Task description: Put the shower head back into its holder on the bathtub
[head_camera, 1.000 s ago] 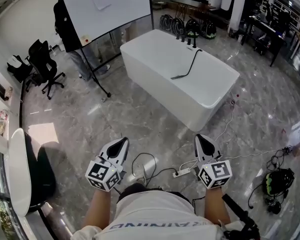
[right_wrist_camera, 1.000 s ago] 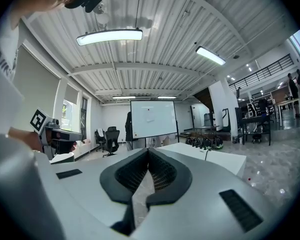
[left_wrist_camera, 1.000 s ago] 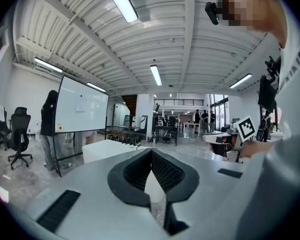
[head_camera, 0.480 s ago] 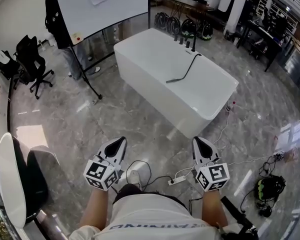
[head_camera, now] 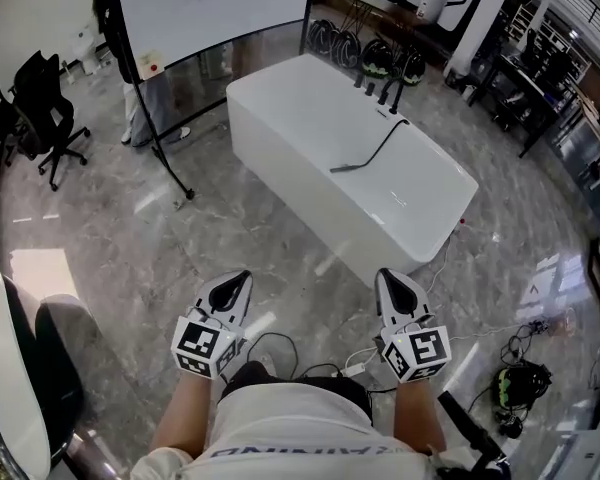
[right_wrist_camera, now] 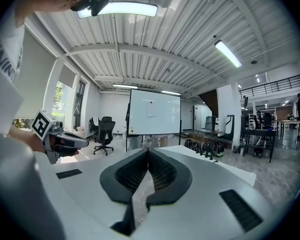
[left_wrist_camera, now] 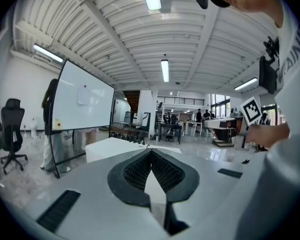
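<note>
Two grippers sat low in the head view, one in each of your hands, and neither carried anything. Your left gripper (head_camera: 238,280) had its jaws pressed together, and its own view showed the ribbed black pads (left_wrist_camera: 138,170) meeting at the tip with nothing between them. Your right gripper (head_camera: 388,278) was closed the same way, its pads (right_wrist_camera: 162,172) touching and empty. Both pointed across the grey marble floor (head_camera: 230,228) toward the white bathtub (head_camera: 310,193), which stood well apart from them. The shower head (head_camera: 342,168) lay in the tub near its middle, out of its holder, and its dark hose (head_camera: 380,146) curved up from it to the far rim, where the dark tap fittings (head_camera: 380,88) stood in a row. Which of those fittings was the holder could not be told from this far. A whiteboard on a stand (head_camera: 210,8) stood beyond the tub's left end, a person's legs (head_camera: 145,108) showed just beside its left edge, and a black office chair (head_camera: 40,98) stood further left. Cables (head_camera: 275,346) lay on the floor near your feet.
</note>
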